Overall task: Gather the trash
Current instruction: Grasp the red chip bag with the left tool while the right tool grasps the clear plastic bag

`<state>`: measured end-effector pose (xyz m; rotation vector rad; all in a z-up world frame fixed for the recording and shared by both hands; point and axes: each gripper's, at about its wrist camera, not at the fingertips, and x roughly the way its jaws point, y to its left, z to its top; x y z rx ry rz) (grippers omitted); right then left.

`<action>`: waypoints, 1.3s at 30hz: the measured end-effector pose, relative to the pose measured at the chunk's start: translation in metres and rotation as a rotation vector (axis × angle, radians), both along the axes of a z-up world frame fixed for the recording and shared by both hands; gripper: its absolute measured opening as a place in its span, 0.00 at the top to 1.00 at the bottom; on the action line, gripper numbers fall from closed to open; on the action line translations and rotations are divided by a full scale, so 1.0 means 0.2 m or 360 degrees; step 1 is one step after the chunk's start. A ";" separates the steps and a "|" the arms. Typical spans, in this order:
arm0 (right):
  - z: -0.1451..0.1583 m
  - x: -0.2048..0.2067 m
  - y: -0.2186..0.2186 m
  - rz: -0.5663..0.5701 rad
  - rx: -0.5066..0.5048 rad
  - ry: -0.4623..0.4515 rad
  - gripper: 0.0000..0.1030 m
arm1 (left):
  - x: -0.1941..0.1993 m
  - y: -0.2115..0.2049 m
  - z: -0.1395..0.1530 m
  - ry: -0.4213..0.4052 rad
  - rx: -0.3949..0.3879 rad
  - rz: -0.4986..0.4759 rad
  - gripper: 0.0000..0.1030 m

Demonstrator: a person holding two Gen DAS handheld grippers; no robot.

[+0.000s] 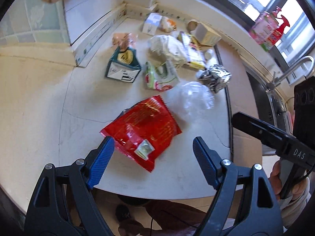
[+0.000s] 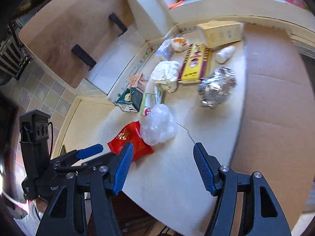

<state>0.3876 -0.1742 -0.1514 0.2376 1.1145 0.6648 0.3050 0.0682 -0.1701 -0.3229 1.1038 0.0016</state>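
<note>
In the left wrist view, the left gripper (image 1: 151, 157) fills the bottom of the frame with its blue-padded jaws spread wide and holding nothing; a shiny red foil snack wrapper (image 1: 141, 129) lies flat on the pale tabletop (image 1: 39, 98) just beyond and between them, its near corner close to the left pad but not visibly gripped. Just above and right of the wrapper sits a crumpled clear plastic bag (image 1: 194, 98), and further up a ball of crumpled silver foil (image 1: 215, 77), a green and white printed packet (image 1: 160, 74), a dark teal carton with a torn top (image 1: 124, 63), a wad of crumpled white paper (image 1: 167, 49), a yellow printed box (image 1: 194, 53) and a pale cream carton (image 1: 206, 34) are scattered toward the upper middle. In the right wrist view, the right gripper (image 2: 163, 167) hangs above the near tabletop edge, its jaws likewise wide apart and empty, with a brown cardboard box (image 2: 275, 98) filling the right of the frame.
</note>
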 end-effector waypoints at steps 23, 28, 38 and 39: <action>-0.34 0.28 0.36 0.0366 -0.0141 0.0032 0.78 | 0.06 0.12 -0.22 0.0146 -0.0183 0.0316 0.29; -0.36 0.25 0.33 0.0393 -0.0149 0.0048 0.82 | 0.09 0.09 -0.23 0.0148 -0.0181 0.0338 0.32; -0.32 0.17 0.24 0.0346 -0.0153 0.0019 0.91 | 0.10 0.00 -0.23 0.0117 -0.0267 0.0228 0.87; -0.32 0.17 0.23 0.0336 -0.0155 0.0012 0.91 | 0.10 -0.01 -0.21 0.0104 -0.0255 0.0213 0.91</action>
